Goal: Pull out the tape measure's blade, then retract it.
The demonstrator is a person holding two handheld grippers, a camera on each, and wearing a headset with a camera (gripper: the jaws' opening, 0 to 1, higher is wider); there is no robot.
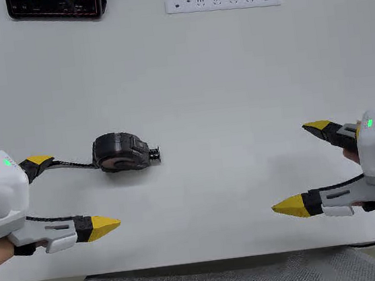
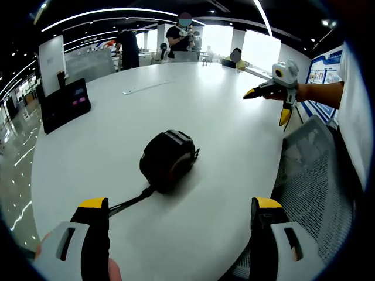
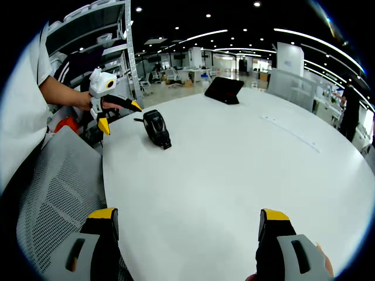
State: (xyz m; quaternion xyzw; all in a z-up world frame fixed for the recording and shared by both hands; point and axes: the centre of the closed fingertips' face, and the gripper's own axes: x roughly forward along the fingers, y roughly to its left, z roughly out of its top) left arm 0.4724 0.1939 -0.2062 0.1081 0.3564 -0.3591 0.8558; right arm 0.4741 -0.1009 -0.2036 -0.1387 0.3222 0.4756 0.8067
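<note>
Toward the left end of the worktop (image 1: 223,96), near its front edge, the tape measure (image 1: 122,152) lies on its side, with only the blade's hook tab showing at the case mouth on the side facing the right gripper (image 1: 292,167). The left gripper (image 1: 78,191) hovers just left of the case, jaws spread wide and gripping nothing. The case sits ahead of its far jaw rather than between the two. A black strap (image 1: 75,165) runs from the case to that jaw's tip; contact cannot be told. The right gripper hangs well apart near the right front edge, jaws likewise spread and empty.
</note>
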